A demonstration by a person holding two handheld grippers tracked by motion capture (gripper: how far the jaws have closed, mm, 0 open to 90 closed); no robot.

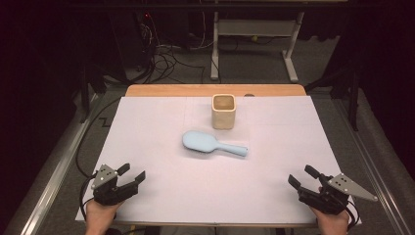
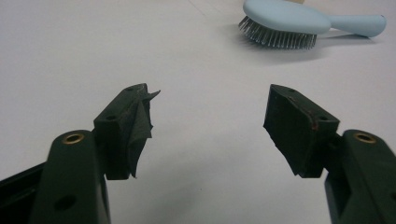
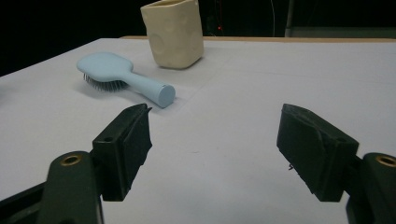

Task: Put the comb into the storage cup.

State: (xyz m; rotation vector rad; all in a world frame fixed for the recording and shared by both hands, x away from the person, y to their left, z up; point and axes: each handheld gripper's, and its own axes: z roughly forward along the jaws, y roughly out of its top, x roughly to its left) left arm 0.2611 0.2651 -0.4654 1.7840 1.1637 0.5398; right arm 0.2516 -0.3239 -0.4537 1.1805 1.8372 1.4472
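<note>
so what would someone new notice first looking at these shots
Probably the light blue hairbrush, lying bristles down in the middle of the white table. Just behind it stands a cream square cup, upright. At the near corners, the left gripper and right gripper rest with jaws open, holding nothing.

Left gripper (image 1: 133, 176) black with a grey three-cornered plate dotted with screws behind its jaws, torn black tape on one pad (image 2: 140, 128), brass-ringed holes below the pads, right gripper (image 1: 303, 176) likewise black with a grey plate, black cable trailing behind
</note>
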